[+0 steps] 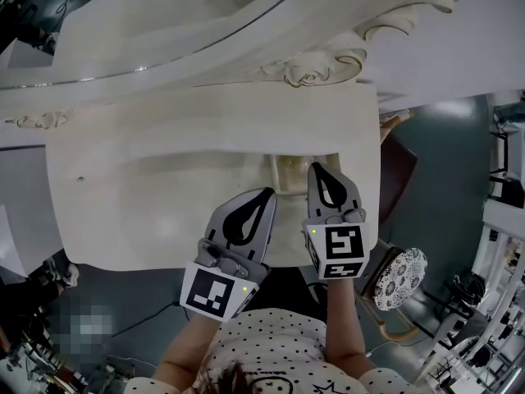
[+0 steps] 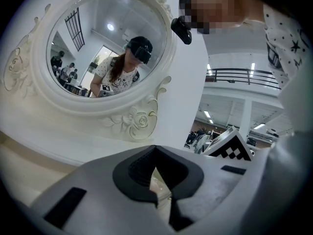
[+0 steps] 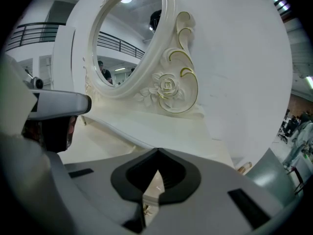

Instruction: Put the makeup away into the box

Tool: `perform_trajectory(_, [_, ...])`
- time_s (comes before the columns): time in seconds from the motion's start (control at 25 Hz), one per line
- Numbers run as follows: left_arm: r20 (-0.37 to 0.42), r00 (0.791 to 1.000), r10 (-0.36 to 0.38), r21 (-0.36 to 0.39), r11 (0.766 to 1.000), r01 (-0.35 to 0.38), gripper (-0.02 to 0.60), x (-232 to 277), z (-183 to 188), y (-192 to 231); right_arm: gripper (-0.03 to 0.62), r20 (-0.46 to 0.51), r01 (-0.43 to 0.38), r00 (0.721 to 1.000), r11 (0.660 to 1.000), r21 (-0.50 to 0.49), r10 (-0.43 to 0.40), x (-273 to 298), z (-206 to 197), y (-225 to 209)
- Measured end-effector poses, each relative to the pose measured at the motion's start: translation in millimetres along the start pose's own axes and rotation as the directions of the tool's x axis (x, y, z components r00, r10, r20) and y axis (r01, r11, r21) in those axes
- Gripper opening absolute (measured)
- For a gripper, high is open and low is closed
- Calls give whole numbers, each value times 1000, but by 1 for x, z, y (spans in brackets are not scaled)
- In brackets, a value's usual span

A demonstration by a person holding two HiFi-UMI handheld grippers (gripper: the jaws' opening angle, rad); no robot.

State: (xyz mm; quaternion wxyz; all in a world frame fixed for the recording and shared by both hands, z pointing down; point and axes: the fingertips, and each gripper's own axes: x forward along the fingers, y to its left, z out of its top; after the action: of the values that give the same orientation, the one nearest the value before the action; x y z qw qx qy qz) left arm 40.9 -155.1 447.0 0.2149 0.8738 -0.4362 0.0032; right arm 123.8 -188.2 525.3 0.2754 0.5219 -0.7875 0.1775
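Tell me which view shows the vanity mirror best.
The left gripper view: the oval mirror faces the camera nearly whole, carved white frame and reflection clear. The right gripper view shows the mirror at a slant, narrowed. The head view shows only its frame from above.

Dressing table (image 1: 148,212): smooth cream top, satin sheen, probably painted wood. Mirror frame (image 3: 168,89): glossy white carving, gilt-edged. Left gripper (image 2: 155,155): matt grey plastic, black ribbed inner faces.
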Motion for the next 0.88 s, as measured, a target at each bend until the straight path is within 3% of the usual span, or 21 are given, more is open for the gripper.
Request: perform_trajectory(0.88, [93, 995, -47, 59, 997, 41, -5, -31, 51, -29, 6, 195, 11, 981, 1000, -9, -10, -64, 62, 15])
